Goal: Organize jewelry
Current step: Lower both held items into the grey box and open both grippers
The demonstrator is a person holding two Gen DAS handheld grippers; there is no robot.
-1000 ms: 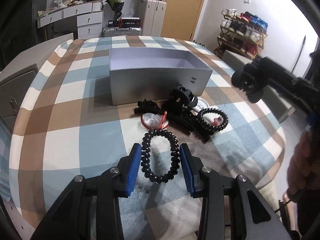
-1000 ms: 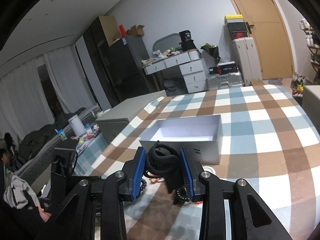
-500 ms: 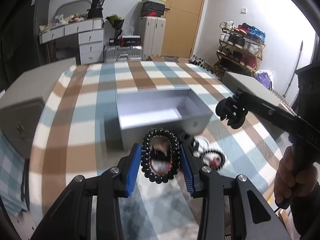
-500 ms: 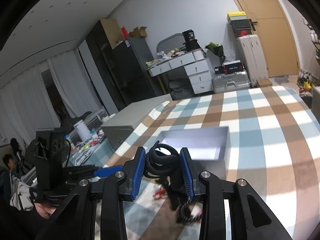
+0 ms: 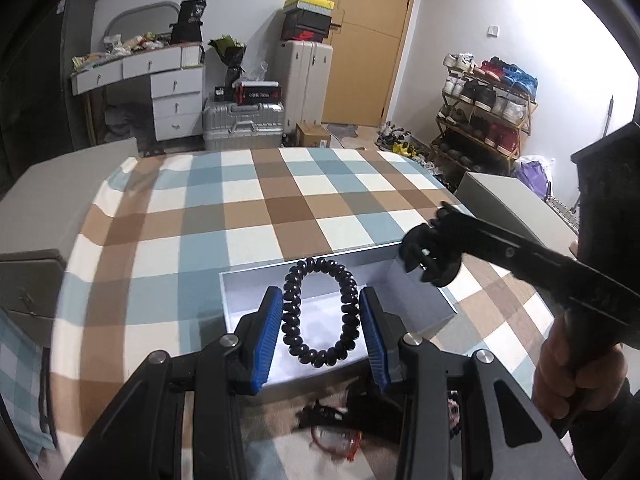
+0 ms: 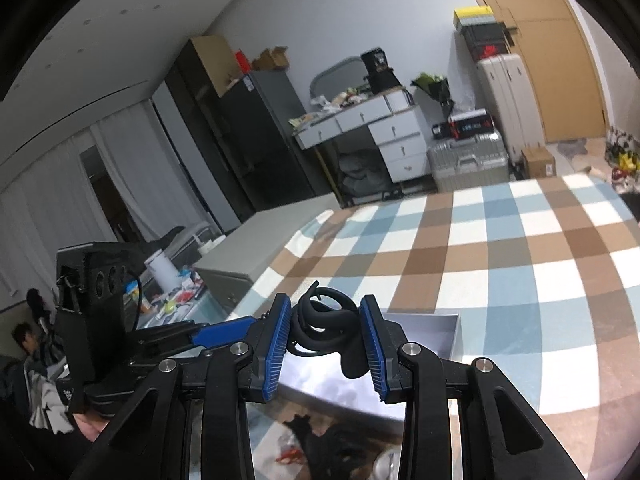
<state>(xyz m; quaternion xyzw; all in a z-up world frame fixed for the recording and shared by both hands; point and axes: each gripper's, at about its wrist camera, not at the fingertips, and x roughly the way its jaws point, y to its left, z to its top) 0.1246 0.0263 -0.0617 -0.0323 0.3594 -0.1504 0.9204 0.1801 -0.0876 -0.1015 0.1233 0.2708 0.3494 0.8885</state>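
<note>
Two grippers are in use, each clamped on one item above an open grey box (image 5: pixel 420 308). From the left wrist view, the left gripper (image 5: pixel 322 326) grasps a black beaded bracelet (image 5: pixel 319 312) between its blue pads (image 5: pixel 267 330); the bracelet loop stands upright between the fingers, its sides pressed against both pads, and it hangs over the near part of the box interior. Ahead and to the right of this gripper, the right gripper (image 5: pixel 430 258) reaches in over the far right corner of the box, with a black hair clip (image 5: pixel 420 254) clenched at its tip; the person's right hand (image 5: pixel 572 376) grips its handle at the right edge of the view. From the right wrist view, the right gripper (image 6: pixel 326 340) holds the black hair clip (image 6: pixel 324 330) between its blue pads (image 6: pixel 370 344), with the open box (image 6: pixel 448 336) directly beyond and below the fingertips. To the left of this gripper, the left gripper (image 6: pixel 224 330) shows only one blue finger and its black body, so its load cannot be seen from here. Below and behind the left gripper's fingers, in front of the box's near wall, the remaining accessories (image 5: pixel 336 428) lie on the checked tablecloth (image 5: pixel 192 240), including dark items and a red-rimmed piece; they are blurred.
</note>
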